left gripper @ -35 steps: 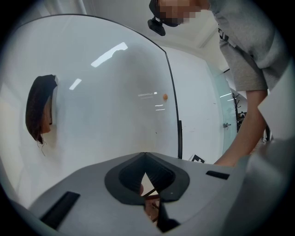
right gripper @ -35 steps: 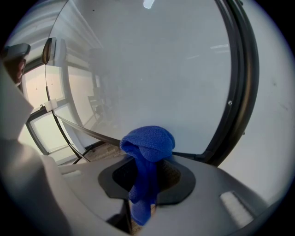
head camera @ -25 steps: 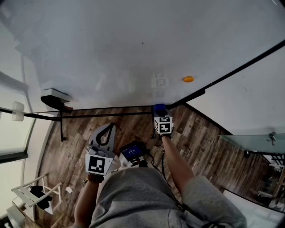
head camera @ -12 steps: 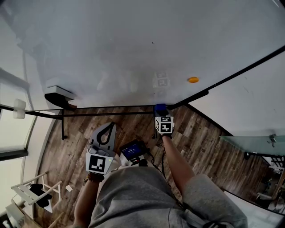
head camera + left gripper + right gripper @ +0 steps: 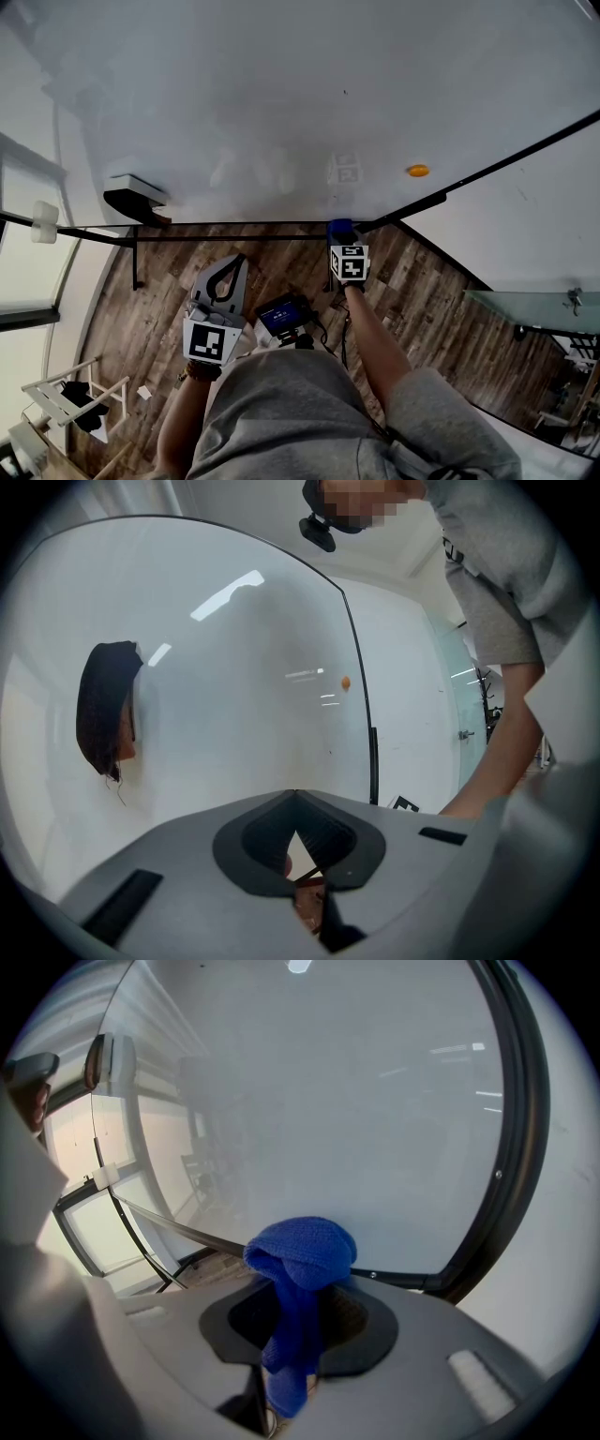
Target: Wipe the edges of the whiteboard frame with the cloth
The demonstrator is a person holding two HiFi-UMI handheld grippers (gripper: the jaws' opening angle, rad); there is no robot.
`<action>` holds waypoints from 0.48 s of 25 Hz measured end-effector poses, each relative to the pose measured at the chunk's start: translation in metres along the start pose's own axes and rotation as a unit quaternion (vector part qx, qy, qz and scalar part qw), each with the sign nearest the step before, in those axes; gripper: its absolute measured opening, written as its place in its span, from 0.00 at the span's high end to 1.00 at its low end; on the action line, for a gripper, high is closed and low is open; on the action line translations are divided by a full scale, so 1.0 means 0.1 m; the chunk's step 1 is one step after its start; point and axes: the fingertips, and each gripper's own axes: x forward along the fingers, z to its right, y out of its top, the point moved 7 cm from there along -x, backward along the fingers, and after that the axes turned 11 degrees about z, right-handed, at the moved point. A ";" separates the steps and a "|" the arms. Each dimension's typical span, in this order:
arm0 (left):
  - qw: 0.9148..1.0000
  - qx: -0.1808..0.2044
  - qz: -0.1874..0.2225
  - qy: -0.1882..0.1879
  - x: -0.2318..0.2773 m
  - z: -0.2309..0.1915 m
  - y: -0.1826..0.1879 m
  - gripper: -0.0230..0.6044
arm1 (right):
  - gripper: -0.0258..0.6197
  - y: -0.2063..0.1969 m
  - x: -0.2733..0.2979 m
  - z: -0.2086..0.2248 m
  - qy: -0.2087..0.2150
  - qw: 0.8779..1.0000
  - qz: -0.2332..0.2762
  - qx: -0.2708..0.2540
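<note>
Blue cloth [image 5: 305, 1255] pinched in right hand-held gripper [image 5: 340, 240] at whiteboard frame [image 5: 234, 225] bottom edge; left hand-held gripper [image 5: 296, 806] closed, empty.

The place looks like an office or meeting room. A large whiteboard [image 5: 281, 94] in a thin black frame [image 5: 234, 225] fills most of the head view, with an orange magnet [image 5: 418, 171] stuck on it and a dark eraser-like block [image 5: 136, 195] at its lower edge. Below lies a wood-plank floor [image 5: 159, 300]. A white wall [image 5: 534, 206] and a glass partition [image 5: 525, 314] stand at the right, windows [image 5: 28, 272] at the left.
</note>
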 end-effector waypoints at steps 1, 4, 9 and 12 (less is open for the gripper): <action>1.000 -0.001 0.000 0.002 -0.01 -0.01 0.00 0.95 | 0.80 0.00 0.00 0.00 0.000 1.000 0.000 0.000; 1.000 -0.001 -0.002 0.007 -0.04 -0.04 -0.01 0.95 | 0.80 0.00 0.02 -0.03 0.003 1.000 0.002 0.000; 1.000 0.000 0.001 0.009 -0.06 -0.05 0.00 0.95 | 0.80 0.01 0.03 -0.09 0.007 1.000 0.003 0.000; 1.000 -0.003 0.001 0.011 -0.07 -0.06 0.01 0.95 | 0.80 0.01 0.03 -0.12 0.010 1.000 0.001 -0.002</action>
